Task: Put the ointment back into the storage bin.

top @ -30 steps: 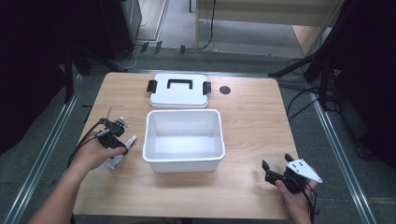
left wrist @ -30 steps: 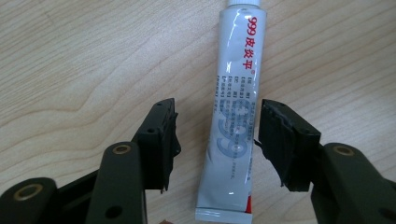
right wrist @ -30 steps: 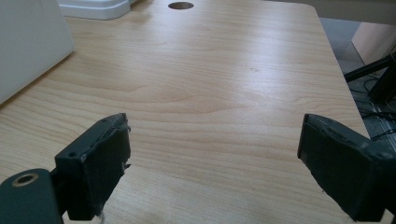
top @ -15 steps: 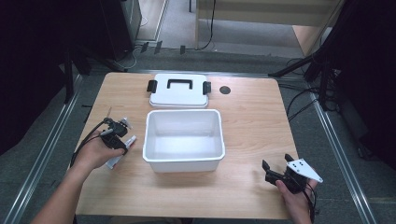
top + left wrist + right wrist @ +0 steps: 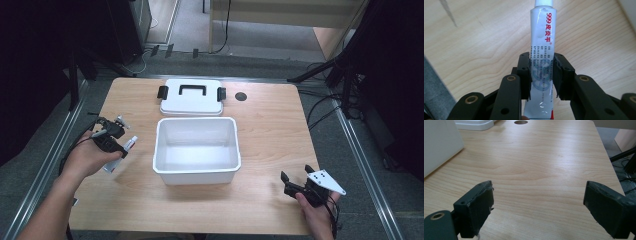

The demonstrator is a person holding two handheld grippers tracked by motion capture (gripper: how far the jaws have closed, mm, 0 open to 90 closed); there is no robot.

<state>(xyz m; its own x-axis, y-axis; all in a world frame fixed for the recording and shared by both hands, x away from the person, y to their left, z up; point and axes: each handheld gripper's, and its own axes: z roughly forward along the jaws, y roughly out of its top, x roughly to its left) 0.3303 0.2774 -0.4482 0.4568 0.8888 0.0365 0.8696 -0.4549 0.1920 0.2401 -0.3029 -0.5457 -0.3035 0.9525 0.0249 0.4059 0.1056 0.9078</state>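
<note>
White ointment tube (image 5: 542,60) sits clamped between the jaws of the left gripper (image 5: 541,75); I read this from the left gripper view, where both black pads press the tube's sides and red "999" print plus a white cap at the top edge are legible. From the high view the tube (image 5: 120,152) is a small pale sliver by the left gripper (image 5: 111,140), left of the bin, and its print cannot be read; I cannot tell there whether it rests on the wooden table (image 5: 270,130).

Right gripper (image 5: 537,205): jaws spread wide, bare wood between them, holding nothing. Right gripper view also catches a white bin wall (image 5: 439,145) at its left and a dark round hole (image 5: 521,122) in the tabletop. The high view places this gripper (image 5: 300,187) near the table's front right corner, well apart from the bin.

Count: one tube, one open white storage bin (image 5: 196,150), one white lid (image 5: 191,96) with a black handle and two black latches lying just behind the bin, one table hole (image 5: 241,96), two grippers, two hands.

Versus half a second back: the left gripper has shifted slightly toward the table's front edge, tube alongside; right gripper, bin and lid unchanged.
</note>
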